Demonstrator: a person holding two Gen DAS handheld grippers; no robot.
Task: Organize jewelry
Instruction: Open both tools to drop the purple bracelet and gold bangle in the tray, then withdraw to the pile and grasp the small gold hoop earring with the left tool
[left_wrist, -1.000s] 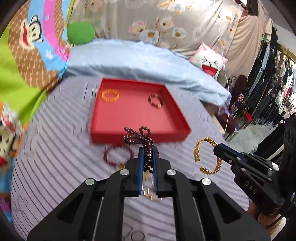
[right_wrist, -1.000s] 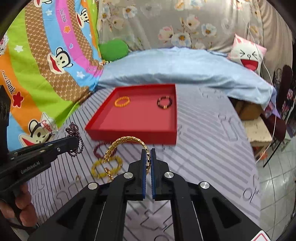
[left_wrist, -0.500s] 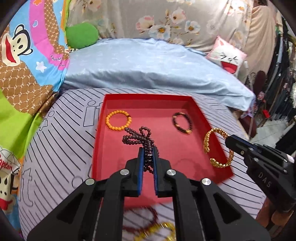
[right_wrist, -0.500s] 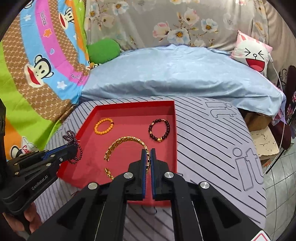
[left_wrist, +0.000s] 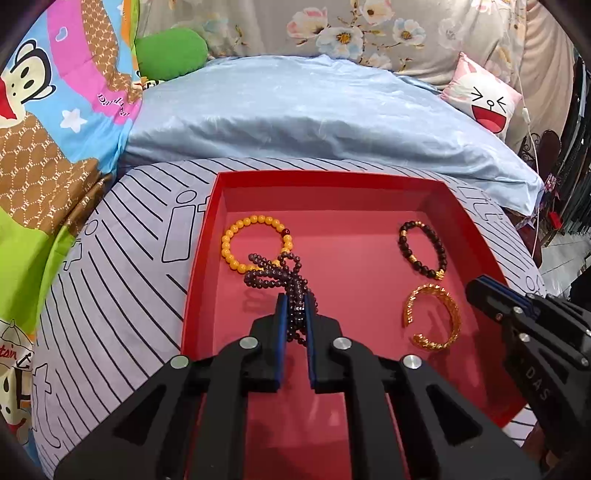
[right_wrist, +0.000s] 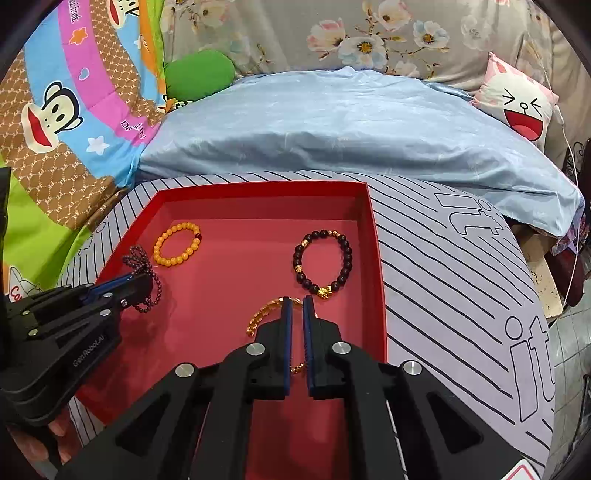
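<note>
A red tray (left_wrist: 476, 236) (right_wrist: 375, 236) lies on the striped cloth. My left gripper (left_wrist: 295, 299) is shut on a dark purple bead strand (left_wrist: 275, 275), held over the tray's left half; it also shows in the right wrist view (right_wrist: 142, 273). My right gripper (right_wrist: 296, 303) has its jaws slightly parted. The gold open bangle (left_wrist: 432, 314) (right_wrist: 264, 314) lies on the tray floor below and between its fingers, apart from the right gripper (left_wrist: 480, 291) in the left wrist view. A yellow bead bracelet (left_wrist: 255, 242) (right_wrist: 177, 243) and a dark bead bracelet (left_wrist: 423, 249) (right_wrist: 323, 262) lie in the tray.
A light blue quilt (left_wrist: 314, 114) lies beyond the tray, with a green pillow (left_wrist: 171, 53) and a white cartoon cushion (left_wrist: 487, 99) behind it. The striped cloth (right_wrist: 461, 280) stretches to the right, with a cardboard box (right_wrist: 541, 273) past its edge.
Both grippers moved forward and down over the tray. The right gripper's jaws parted and the gold bangle now lies on the tray floor. The left still holds the purple strand.
</note>
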